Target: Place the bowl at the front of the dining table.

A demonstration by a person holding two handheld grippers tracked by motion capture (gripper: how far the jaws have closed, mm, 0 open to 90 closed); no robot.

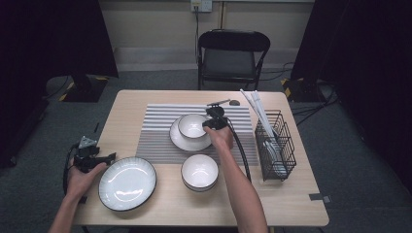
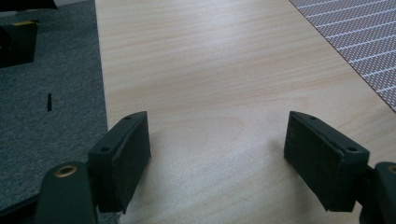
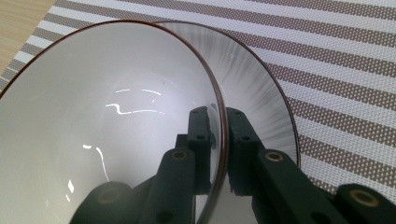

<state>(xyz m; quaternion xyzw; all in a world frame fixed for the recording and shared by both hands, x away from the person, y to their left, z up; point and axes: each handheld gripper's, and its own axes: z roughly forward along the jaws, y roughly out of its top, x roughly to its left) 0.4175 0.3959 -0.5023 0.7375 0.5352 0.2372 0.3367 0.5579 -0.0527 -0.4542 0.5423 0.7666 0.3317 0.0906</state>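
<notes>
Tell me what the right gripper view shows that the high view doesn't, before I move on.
Right gripper view alone: the right tool has one jaw inside and one outside the bowl's rim, closed on it, and the rim line reads brown.

High view alone: the plate under that bowl, a second bowl, a large plate, the wire rack, the chair, and the left tool beside the large plate.

Both: the gripped bowl, the right tool and the striped mat.

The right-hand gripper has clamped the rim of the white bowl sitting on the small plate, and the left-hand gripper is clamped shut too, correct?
Not quite. The left gripper is open over the bare pale wooden table, as the left gripper view shows. The right gripper does clamp the white dark-rimmed bowl.
</notes>
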